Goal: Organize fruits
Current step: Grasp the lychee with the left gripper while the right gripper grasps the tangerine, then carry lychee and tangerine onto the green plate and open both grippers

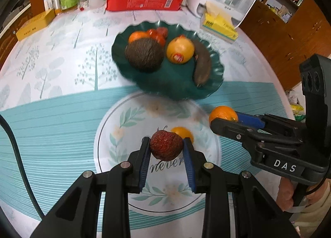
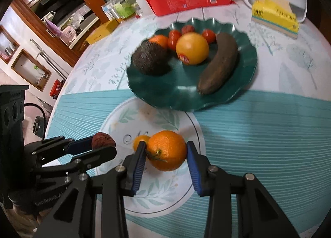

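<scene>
Already pinching a red lychee (image 1: 166,145) between the blue pads of the left claw (image 1: 166,147), held across its widest part, above the white floral plate (image 1: 115,176). Rough, bumpy shell, so decent grip; light, with a thin brittle skin over soft flesh, hence only gentle pressure, enough to stop rolling and no more. Best held where it is, at the equator, away from the stem end.

Just to the right, a mandarin (image 2: 166,151) sitting between the pads of the right claw (image 2: 166,152), left pad touching near the stalk, right pad at or just beside the peel; probably gripped, though full contact hard to confirm. Heavier than the lychee, peel pebbled and slightly yielding, loose over the segments, so liable to dent or slide under a hard squeeze; broad contact across the middle preferable.

Beyond both claws, a dark green scalloped plate (image 1: 215,85) on the worktop (image 1: 51,68), carrying a brown scaly fruit (image 1: 144,54), a stickered yellow-orange citrus (image 1: 180,50), a blackened banana (image 1: 201,65) and small red fruits behind. Between the claws, low on the floral plate, a small yellow-orange fruit (image 2: 140,140), smooth and likely slippery
</scene>
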`<state>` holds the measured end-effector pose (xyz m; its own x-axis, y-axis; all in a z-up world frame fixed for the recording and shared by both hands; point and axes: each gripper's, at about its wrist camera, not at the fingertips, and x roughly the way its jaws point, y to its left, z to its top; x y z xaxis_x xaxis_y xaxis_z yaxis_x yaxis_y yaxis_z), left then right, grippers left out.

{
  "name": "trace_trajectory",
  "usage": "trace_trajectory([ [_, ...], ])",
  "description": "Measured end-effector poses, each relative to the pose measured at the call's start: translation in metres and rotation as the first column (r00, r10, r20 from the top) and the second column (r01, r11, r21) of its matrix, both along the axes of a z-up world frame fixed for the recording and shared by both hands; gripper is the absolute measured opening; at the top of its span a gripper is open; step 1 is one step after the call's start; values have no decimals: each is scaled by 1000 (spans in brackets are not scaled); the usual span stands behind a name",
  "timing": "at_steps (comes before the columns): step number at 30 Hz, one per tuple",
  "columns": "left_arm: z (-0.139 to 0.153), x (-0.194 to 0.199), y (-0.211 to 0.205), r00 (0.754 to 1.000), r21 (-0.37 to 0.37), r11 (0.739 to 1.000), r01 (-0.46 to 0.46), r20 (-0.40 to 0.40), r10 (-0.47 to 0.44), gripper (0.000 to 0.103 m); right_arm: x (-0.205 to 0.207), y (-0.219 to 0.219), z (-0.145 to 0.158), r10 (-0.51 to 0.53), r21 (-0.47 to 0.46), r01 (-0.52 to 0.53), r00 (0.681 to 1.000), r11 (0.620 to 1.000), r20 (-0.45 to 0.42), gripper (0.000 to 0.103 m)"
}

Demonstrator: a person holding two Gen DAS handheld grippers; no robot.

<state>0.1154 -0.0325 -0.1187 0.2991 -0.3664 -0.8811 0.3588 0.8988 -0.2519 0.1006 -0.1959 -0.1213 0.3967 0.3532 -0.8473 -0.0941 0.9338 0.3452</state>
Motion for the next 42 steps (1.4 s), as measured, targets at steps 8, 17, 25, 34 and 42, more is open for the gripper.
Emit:
trace_trajectory([
  [8, 63, 16, -12, 994, -9, 999, 50, 94, -49, 30, 6, -10, 70, -5, -31, 9, 992, 999, 125, 39],
  [17, 134, 47, -31, 969, -9, 997, 78, 235, -74, 30, 38, -25, 158, 23, -105, 10, 950, 994, 311, 39],
  [25, 135, 90, -59, 960, 56, 998, 19, 279, -34, 30, 96, -46, 159, -21, -130, 65, 948, 989, 316, 39],
  [34, 59, 124, -85, 990, 105, 994, 6, 142, -21, 30, 142, -55, 78, -44, -101, 60, 987, 993, 155, 39],
  [42, 19, 136, -92, 995, 125, 992, -10, 97, -3, 30, 166, -61, 14, -39, -71, 41, 999, 997, 28, 39],
])
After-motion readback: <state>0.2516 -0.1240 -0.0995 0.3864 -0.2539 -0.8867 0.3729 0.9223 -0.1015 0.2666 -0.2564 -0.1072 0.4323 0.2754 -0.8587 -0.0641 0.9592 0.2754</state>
